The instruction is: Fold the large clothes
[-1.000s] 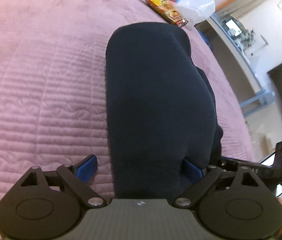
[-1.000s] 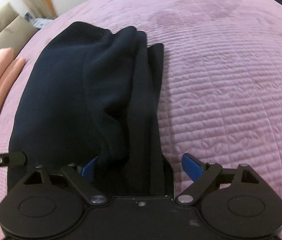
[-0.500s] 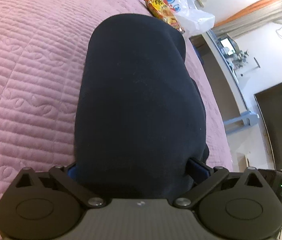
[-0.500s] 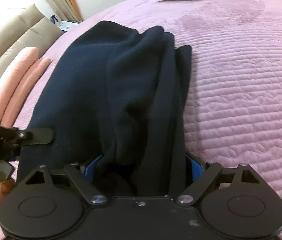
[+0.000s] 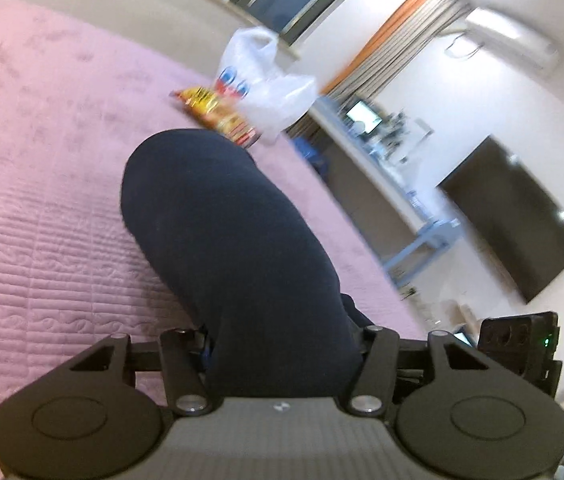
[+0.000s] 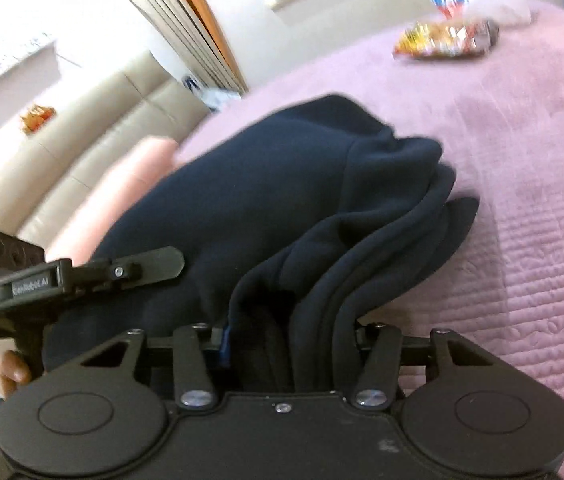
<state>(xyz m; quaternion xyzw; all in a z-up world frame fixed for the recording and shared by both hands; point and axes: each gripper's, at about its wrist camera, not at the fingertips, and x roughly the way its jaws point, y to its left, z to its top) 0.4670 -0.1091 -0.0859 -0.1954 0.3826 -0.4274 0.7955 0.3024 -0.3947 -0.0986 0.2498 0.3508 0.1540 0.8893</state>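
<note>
Navy garment (image 5: 234, 240), thick and already doubled into several layers, filled the mouth of both tongs at its near edge; the left tongs (image 5: 282, 354) were closing with a rounded bundle of the cloth pinched between the pads, and the right tongs (image 6: 287, 344) were closing too, on a stack of folded edges that stood on end between the pads; gripping the same edge at two spots apart seemed meant to keep the layers together and level, so that the near end could be carried over the far one for another fold. Beyond the tongs the garment stretched away across the pink quilted bed (image 5: 42, 200), its far end resting on the cover; further off lay a snack packet (image 6: 445, 38) and a white plastic bag (image 5: 266, 80), well clear of the cloth.
</note>
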